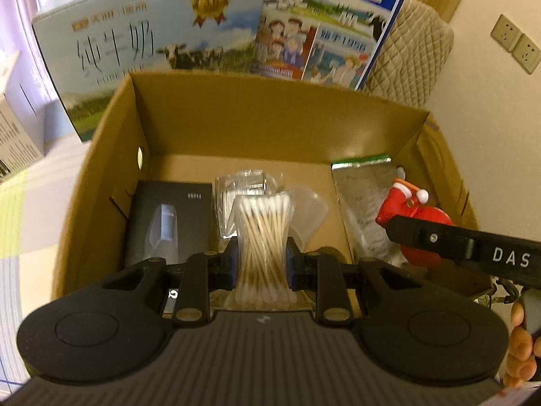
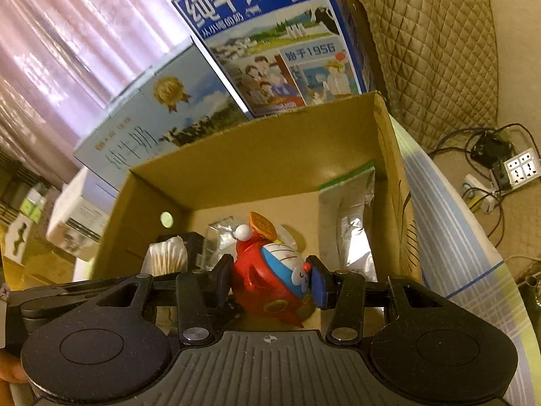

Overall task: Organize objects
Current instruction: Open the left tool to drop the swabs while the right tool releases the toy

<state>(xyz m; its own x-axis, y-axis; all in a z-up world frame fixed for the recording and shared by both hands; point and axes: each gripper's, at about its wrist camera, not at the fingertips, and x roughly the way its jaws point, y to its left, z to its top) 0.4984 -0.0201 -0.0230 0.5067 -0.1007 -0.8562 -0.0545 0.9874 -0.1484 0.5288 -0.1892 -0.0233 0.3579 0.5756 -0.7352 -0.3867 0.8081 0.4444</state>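
Cardboard box [image 1: 236, 108] holding black carton [image 1: 169, 216], foil pouch [image 1: 365, 199]; left gripper [image 1: 262, 264] clamping cotton swabs [image 1: 262, 233], right gripper [image 2: 270, 280] clamping toy [image 2: 270, 270]

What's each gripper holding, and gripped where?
Left gripper: cotton swab pack, pinched at its middle. Right gripper: red toy figure, clamped across its body.

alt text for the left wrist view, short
The left gripper is shut on a clear pack of cotton swabs above an open cardboard box. Inside lie a black box and a silver pouch; the right gripper holds a red toy at right.
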